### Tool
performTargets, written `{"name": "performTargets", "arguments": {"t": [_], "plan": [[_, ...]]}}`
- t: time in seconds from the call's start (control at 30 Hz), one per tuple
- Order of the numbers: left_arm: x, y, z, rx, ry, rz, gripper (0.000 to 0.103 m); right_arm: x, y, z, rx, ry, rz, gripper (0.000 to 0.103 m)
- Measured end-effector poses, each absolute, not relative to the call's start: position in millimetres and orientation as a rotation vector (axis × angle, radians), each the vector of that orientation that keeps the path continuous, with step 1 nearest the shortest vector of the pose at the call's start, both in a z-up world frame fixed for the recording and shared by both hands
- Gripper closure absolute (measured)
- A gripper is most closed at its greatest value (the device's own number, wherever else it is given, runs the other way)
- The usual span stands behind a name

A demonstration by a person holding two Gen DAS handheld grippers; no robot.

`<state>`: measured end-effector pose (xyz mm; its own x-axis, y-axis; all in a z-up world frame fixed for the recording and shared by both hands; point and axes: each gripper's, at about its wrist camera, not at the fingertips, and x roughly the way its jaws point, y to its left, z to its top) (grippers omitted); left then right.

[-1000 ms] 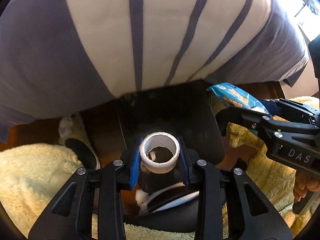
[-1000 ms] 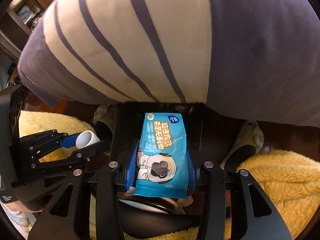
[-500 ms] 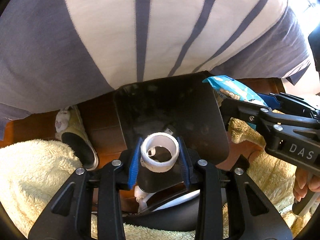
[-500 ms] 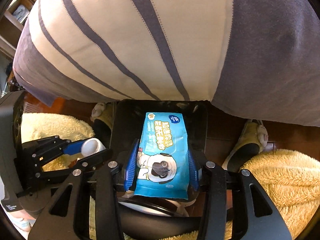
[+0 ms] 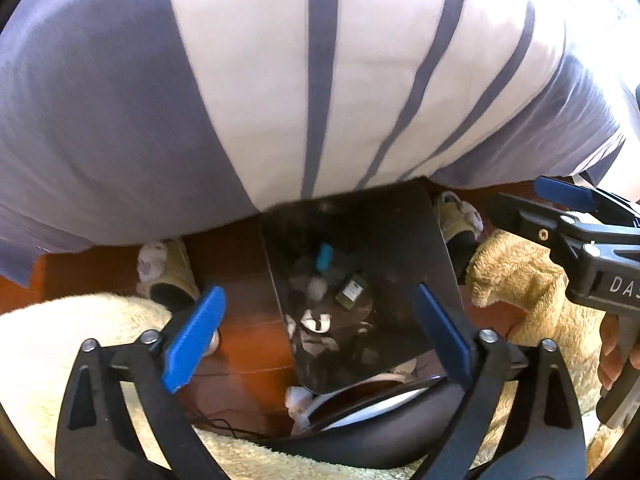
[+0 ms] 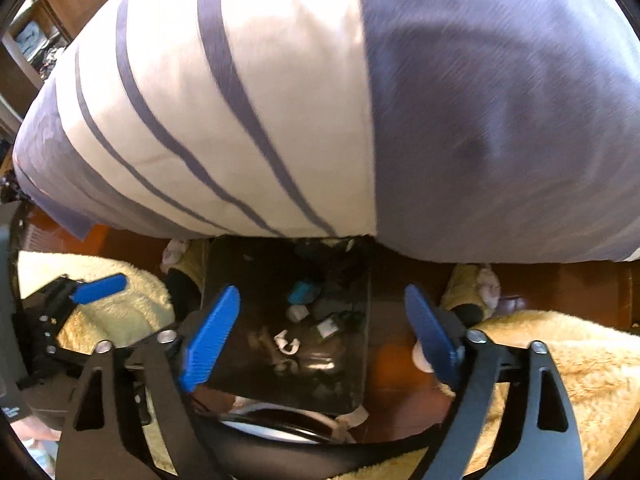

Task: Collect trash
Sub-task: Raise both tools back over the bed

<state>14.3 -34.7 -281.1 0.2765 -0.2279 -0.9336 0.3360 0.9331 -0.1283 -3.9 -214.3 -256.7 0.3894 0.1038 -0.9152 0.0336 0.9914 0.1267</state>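
Both my grippers are hanging over the black rectangular trash bin (image 5: 436, 256) on the reddish wooden floor (image 5: 236, 264), and both have their blue-padded fingers spread wide with nothing between them. The left gripper (image 5: 316, 336) sits above the bin's near left corner; the right gripper (image 6: 320, 332) is pretty much centred over the opening.

Down inside the bin I can see the blue snack packet (image 6: 303, 292) toward the far side, a small white cylinder-ish piece (image 6: 297, 313) just beside it, a dark green little bottle with a pale label (image 5: 352, 290) next to that, and some crumpled white scraps (image 6: 286, 342) nearer the near edge. It's dim in there, so that's the best I can tell.

From the left wrist view the right gripper pokes in at the right edge, above the fluffy yellow rug (image 5: 516, 280). There's a beige slipper (image 5: 168, 276) on the floor by the bin's left side and another beige slipper (image 6: 474, 288) off its right side. A big grey and cream striped shirt (image 6: 320, 100) fills the whole top half of both views.
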Motion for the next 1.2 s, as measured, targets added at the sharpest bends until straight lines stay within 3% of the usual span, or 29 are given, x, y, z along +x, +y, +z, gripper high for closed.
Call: {"name": "performTargets", "arguments": {"t": [0.27, 0.73, 1.2], "plan": [[13, -26, -237, 0.121, 1.119, -0.348, 0.008, -9, -228, -222, 0.119, 1.092, 0.009, 0.006], [52, -12, -134, 0.135, 0.905, -0.282, 0.008, 10, -254, -113, 0.072, 0.839, -0.013, 0.004], [143, -7, -97, 0.128, 0.853, -0.213, 0.008, 104, -265, -86, 0.064, 0.811, -0.047, 0.004]]}}
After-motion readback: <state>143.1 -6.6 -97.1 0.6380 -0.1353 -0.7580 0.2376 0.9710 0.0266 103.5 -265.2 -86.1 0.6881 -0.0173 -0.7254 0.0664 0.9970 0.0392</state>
